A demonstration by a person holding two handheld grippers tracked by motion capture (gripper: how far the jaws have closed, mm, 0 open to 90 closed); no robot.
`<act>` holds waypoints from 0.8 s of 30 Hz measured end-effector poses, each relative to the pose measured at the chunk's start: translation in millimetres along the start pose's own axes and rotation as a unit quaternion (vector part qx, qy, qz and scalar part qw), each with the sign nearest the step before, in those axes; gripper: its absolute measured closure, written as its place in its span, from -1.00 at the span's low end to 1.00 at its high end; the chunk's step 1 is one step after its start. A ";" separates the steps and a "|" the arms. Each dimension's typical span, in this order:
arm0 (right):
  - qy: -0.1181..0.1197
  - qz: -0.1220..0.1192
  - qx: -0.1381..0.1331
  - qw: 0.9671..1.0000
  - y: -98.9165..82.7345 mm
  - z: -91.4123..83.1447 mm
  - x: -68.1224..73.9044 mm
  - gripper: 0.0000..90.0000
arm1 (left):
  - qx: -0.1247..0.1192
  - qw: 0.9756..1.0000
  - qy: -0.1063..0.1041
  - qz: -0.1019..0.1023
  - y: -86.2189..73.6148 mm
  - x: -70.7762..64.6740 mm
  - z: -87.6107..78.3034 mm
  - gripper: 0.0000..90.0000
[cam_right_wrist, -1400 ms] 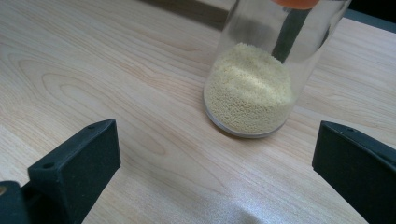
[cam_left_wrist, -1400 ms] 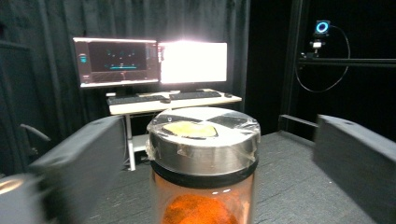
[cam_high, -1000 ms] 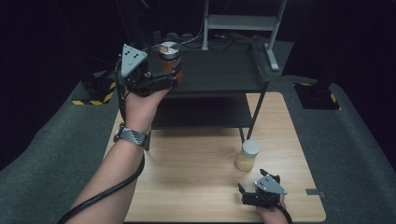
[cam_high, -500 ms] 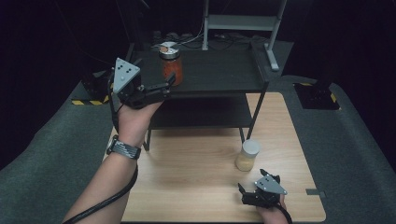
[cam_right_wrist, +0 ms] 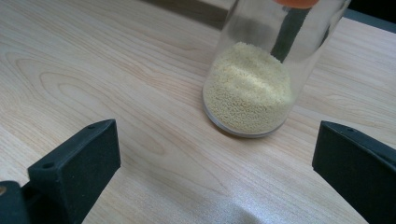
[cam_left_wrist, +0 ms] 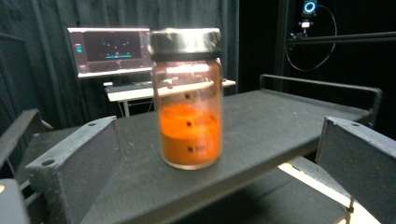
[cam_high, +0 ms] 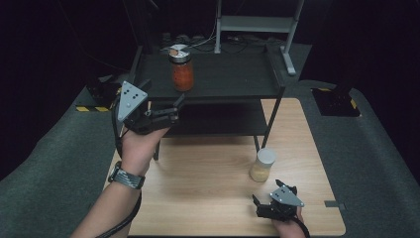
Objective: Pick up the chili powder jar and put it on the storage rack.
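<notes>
Right gripper [cam_high: 270, 205] low at the near edge of the counter [cam_high: 198, 198], jaws wide open and empty, in the same spot as a second ago. Just beyond it, apart from it, the jar of pale grains [cam_high: 262, 165] stands upright on the wood; in the right gripper view that jar [cam_right_wrist: 261, 74] sits between the spread jaws but ahead of them, untouched. Further out on the left, the left gripper [cam_high: 171, 110] hangs in the air before the black shelf [cam_high: 233, 82], jaws open and holding nothing. A second ago it was up at the orange jar; half a second ago it was backing off; now it is well clear and lower. The orange jar [cam_high: 182, 69] stands alone, upright, lid on, on the top board of the shelf near its left end. The left gripper view shows the same jar [cam_left_wrist: 189, 100] some way ahead of the open jaws, slightly blurred. Judgement: the placing of the orange jar on the shelf looks done, and the left hand is free. The pale jar on the counter seems the next thing to pick up, the right gripper being already lined up on it.
</notes>
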State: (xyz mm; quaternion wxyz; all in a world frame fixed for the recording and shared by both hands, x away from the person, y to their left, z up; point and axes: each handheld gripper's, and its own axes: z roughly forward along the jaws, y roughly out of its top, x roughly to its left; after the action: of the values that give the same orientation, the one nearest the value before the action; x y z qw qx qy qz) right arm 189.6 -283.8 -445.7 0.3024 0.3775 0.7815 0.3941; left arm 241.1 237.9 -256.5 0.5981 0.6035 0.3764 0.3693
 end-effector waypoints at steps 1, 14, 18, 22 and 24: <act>0.000 0.000 0.000 1.000 0.1 0.0 0.1 -1.00 | 0.001 1.000 -0.001 0.001 -1.5 -0.6 -1.6 -0.99; -0.001 -0.002 0.000 1.000 0.0 0.0 0.5 -1.00 | 0.017 1.000 -0.011 0.003 -34.1 -6.1 -19.5 -0.99; -0.001 -0.002 0.000 1.000 0.0 0.1 0.6 -1.00 | 0.024 1.000 -0.012 0.003 -46.0 -6.8 -22.9 -0.99; -0.001 -0.002 0.000 1.000 0.1 0.1 0.8 -1.00 | 0.032 0.999 -0.013 0.004 -56.8 -6.9 -25.8 -0.99; -0.001 -0.002 0.000 1.000 0.0 0.1 0.8 -1.00 | 0.034 0.999 -0.014 0.006 -63.2 -7.1 -27.2 -0.99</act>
State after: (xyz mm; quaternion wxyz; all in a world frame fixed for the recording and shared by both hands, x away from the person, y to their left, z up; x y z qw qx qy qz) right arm 189.2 -283.1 -445.9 0.3046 0.3762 0.7819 0.3930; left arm 212.7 243.6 -319.4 0.5802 0.6306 0.3771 0.3514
